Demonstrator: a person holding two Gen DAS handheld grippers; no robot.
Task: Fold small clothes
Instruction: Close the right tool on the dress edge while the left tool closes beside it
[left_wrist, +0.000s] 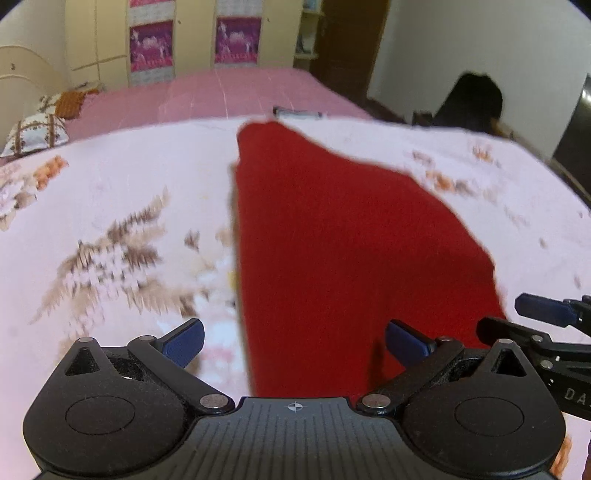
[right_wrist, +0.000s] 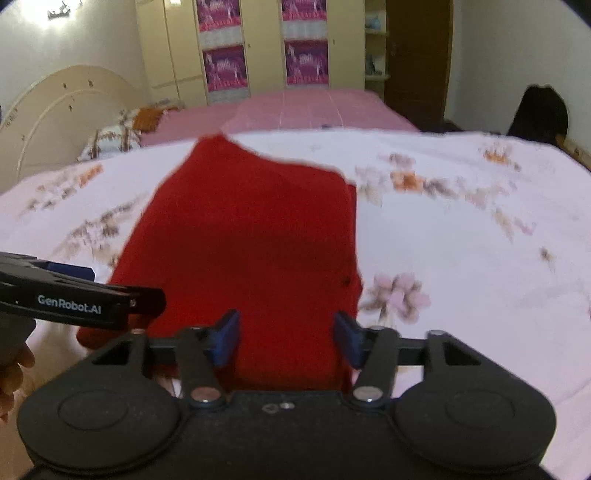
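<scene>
A red cloth (right_wrist: 243, 236) lies flat on the flowered bed (right_wrist: 461, 236); the left tool (left_wrist: 293, 341) and right tool (right_wrist: 286, 341) both stand apart above its near edge.

Dim, motion-blurred, fisheye-warped edges

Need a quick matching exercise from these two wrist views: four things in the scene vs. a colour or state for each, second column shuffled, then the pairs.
Things:
1. garment
2. floral sheet
3. left gripper
4. far bedspread

Colour or state:
A. plain pink
B. jaws wide open, nothing pinched
C. solid red, lying flat
D. pale with flower print

Pairs: 1-C, 2-D, 3-B, 4-A
</scene>
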